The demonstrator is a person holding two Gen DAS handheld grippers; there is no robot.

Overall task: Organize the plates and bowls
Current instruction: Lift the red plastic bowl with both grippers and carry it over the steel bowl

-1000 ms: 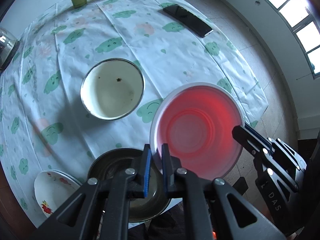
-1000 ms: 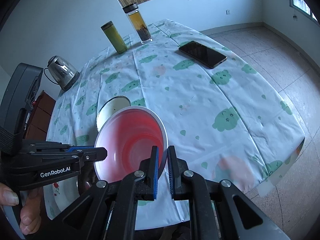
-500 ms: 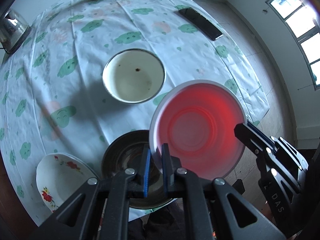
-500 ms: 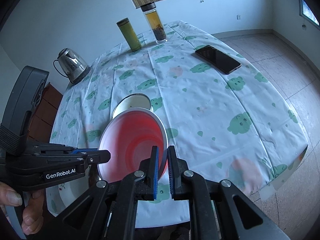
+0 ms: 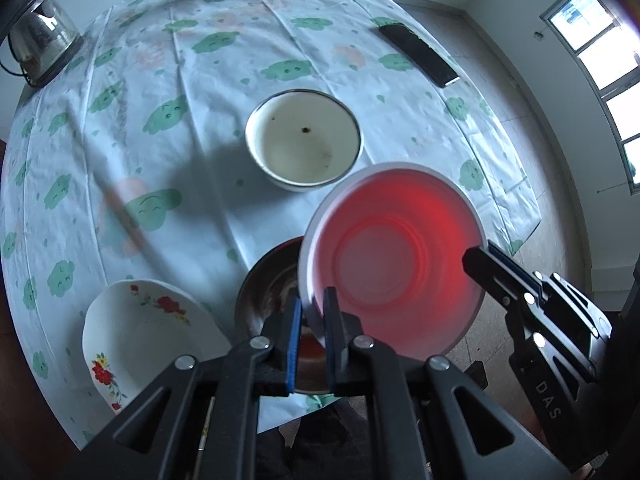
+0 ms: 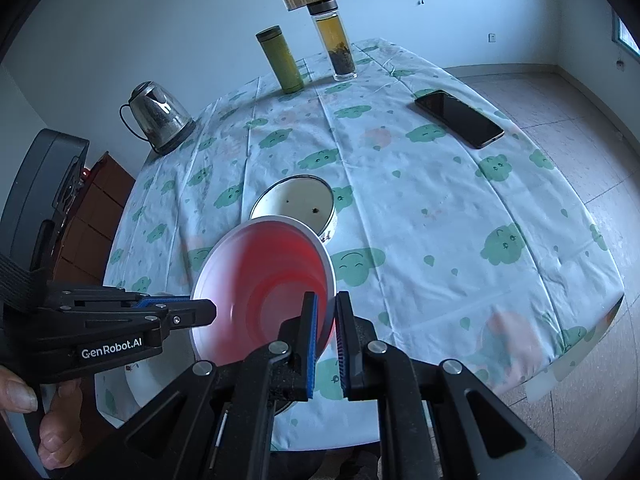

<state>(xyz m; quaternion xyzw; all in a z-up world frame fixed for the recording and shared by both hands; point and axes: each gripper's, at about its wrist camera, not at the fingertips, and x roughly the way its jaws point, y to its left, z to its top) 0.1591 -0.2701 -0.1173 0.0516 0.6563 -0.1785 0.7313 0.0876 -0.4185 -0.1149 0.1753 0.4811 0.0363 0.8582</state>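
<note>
A red plastic bowl with a white rim [image 5: 392, 264] is held in the air above the table's near edge. My left gripper [image 5: 310, 312] is shut on its near-left rim. My right gripper [image 6: 326, 320] is shut on the opposite rim, and the red bowl also shows in the right wrist view [image 6: 264, 288]. Under the red bowl sits a dark metal bowl [image 5: 268, 288]. A cream enamel bowl [image 5: 302, 140] stands further back on the table. A white floral plate [image 5: 140, 336] lies at the near left.
The round table wears a cloud-print cloth [image 6: 420, 208]. A phone [image 6: 460, 118] lies at the far right, a kettle [image 6: 156, 118] at the far left. A green flask [image 6: 280, 60] and a glass tea bottle [image 6: 334, 44] stand at the back.
Both grippers have lifted the red bowl higher and drawn it back toward the near edge; more of the table, the plate and the kettle now show.
</note>
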